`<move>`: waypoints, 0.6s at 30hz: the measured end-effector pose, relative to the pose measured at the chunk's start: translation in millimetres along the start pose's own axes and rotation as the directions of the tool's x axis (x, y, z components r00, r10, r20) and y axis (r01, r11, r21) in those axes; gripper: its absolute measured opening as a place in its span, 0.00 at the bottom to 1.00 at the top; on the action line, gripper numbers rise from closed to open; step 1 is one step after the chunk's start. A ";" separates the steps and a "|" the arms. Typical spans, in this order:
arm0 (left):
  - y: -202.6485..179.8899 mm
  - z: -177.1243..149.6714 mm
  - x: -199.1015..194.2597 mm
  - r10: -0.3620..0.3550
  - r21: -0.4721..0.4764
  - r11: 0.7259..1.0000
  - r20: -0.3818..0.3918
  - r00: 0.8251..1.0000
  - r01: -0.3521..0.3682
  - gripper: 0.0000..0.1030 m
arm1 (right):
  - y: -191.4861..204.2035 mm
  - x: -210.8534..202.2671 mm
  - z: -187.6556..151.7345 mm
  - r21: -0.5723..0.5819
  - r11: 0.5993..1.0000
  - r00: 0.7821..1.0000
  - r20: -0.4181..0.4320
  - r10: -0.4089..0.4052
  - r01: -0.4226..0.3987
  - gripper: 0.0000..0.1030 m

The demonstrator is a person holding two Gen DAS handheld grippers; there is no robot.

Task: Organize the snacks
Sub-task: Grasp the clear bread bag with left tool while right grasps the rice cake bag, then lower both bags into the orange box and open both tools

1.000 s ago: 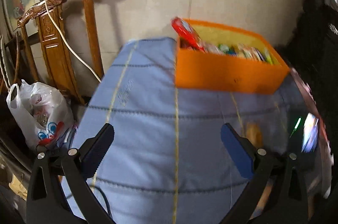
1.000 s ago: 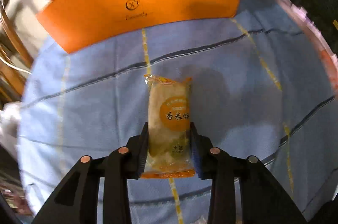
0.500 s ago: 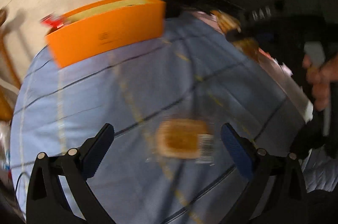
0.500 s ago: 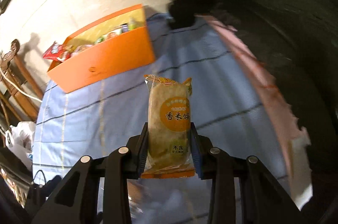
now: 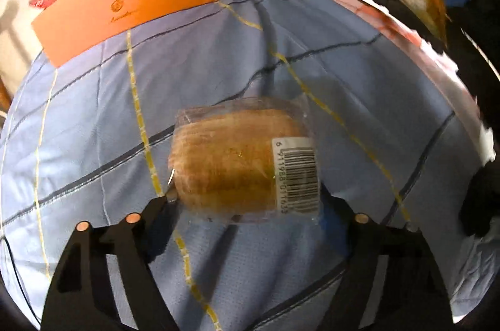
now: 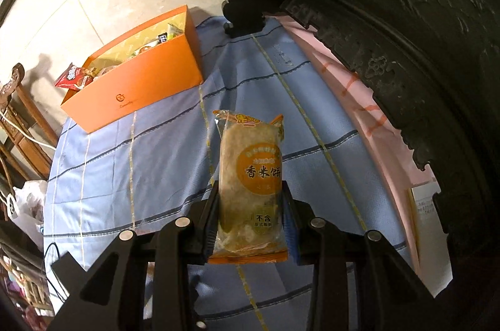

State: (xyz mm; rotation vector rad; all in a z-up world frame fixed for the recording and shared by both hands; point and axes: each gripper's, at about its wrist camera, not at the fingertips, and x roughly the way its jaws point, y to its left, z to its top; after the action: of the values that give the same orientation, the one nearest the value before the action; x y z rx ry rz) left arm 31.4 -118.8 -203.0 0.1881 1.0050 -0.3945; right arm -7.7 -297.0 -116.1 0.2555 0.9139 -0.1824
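The orange-labelled clear packet of rice cake [image 6: 250, 187] reads 香米饼, with 不含 lower down (the smaller print is illegible). The right gripper [image 6: 251, 215] is clamped on its lower half, holding it upright above the blue striped cloth [image 6: 156, 149]; the orange cardboard box of snacks [image 6: 134, 87] sits at 10 o'clock. The left gripper [image 5: 247, 206] brackets a clear-wrapped brown bread roll [image 5: 231, 165] with a barcode sticker, both fingers against the wrapper.

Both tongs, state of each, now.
Left tongs: closed on the clear-wrapped bread packet, barcode facing up.
Right tongs: closed on the orange rice cracker packet, held above the blue cloth.
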 end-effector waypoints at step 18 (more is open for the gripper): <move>95.3 91.2 -103.5 0.162 -0.170 0.978 0.254 0.953 -0.121 0.65 | 57.7 -35.2 57.5 -0.126 0.983 0.978 0.147 0.150 -0.132 0.35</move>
State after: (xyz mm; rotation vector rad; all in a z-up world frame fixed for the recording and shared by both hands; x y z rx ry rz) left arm 92.4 -37.6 -69.5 0.0652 0.7459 -0.2027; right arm 29.9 -257.2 -46.3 0.1949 0.7446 -0.0174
